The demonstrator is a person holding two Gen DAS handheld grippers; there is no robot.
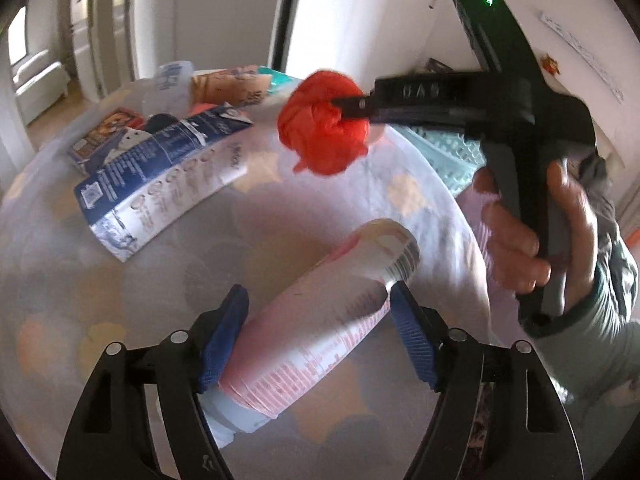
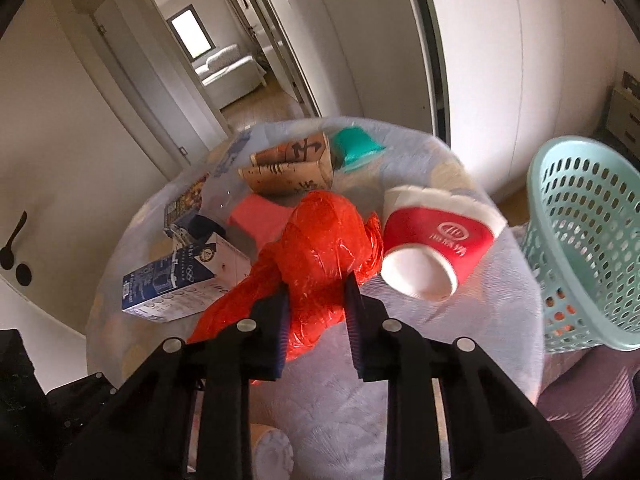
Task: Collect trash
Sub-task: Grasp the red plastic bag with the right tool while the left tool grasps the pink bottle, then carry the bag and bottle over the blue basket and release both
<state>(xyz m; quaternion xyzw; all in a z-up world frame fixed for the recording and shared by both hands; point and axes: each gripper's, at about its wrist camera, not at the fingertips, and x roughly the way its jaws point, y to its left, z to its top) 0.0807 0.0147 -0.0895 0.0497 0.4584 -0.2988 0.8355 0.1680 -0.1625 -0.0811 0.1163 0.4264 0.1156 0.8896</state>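
Right gripper [image 2: 316,320] pinches the red plastic bag [image 2: 320,248] just above the surface [image 2: 460,344]. Left gripper [image 1: 316,336] is spread around the lying bottle [image 1: 320,320], pads apparently not pressing. I should centre on the bottle before squeezing; basket [image 2: 584,240] waits right.

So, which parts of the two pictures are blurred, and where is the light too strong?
Left wrist view: motion blur smears the bottle, the hand and the tablecloth; the white wall behind is washed out. Right wrist view: sharper, with slight blur on the red cup; glare spots shine on the red plastic bag, and the far window is overexposed. Both views bend towards the edges.
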